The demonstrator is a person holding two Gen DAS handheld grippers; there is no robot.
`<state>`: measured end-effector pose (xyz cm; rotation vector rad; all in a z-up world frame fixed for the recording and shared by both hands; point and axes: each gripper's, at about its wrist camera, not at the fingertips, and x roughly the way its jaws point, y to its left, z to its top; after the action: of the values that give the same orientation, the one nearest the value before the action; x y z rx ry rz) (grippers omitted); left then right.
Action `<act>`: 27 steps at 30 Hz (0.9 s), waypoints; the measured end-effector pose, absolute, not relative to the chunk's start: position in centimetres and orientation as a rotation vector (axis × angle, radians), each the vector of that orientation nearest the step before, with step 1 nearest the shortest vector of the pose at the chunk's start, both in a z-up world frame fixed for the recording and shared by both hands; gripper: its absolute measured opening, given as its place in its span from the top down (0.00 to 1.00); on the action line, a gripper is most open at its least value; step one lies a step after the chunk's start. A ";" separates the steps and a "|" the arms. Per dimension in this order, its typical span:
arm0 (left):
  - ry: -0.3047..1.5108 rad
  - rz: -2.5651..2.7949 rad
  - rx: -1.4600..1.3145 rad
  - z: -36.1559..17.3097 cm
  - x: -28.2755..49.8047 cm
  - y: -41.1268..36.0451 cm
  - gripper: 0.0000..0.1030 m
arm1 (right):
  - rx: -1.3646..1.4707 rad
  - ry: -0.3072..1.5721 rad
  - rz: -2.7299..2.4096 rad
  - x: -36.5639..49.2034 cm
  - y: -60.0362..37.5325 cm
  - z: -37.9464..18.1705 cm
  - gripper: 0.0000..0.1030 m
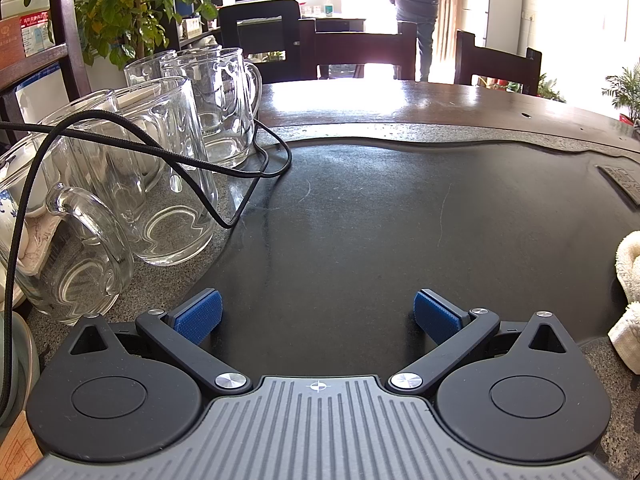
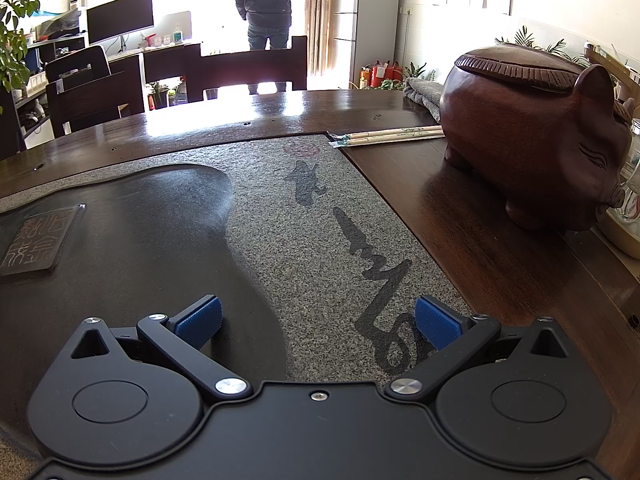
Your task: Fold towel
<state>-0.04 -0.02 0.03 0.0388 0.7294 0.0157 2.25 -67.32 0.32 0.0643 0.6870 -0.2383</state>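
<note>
Left wrist view: glass mugs [image 1: 168, 168] crowd the left side, a black cable [image 1: 132, 144] draped over them. Left tongs [image 1: 318, 316] sit spread over the dark stone tray [image 1: 360, 216], holding nothing. The white towel [image 1: 628, 280] lies bunched at the right edge of the frame. Right wrist view: right tongs [image 2: 318, 318] spread and empty above the counter [image 2: 460, 216]; chopsticks [image 2: 392, 136] and a wooden pig [image 2: 536, 136] at upper right.

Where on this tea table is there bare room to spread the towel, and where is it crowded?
The dark stone basin ahead of the open left gripper is bare, bordered by glass mugs and a black cable on its left and the white towel on its right. The speckled strip ahead of the open right gripper is also free. The wooden pig and chopsticks crowd its right.
</note>
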 end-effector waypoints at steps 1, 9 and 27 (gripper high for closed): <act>0.729 0.016 0.039 0.0 0.0 0.0 0.00 | 0.064 0.687 -0.238 2.2 -67.3 0.3 0.00; 0.729 0.017 0.039 0.0 0.0 0.0 0.00 | 0.064 0.687 -0.238 2.2 -67.3 0.3 0.00; 0.843 0.136 -0.010 1.2 0.8 -1.0 0.00 | 0.123 0.782 -0.290 2.1 -65.5 1.3 0.00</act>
<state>0.79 -1.01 1.23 -0.0104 0.8427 0.1356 2.15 -65.47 1.31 0.1230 0.7820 -0.2896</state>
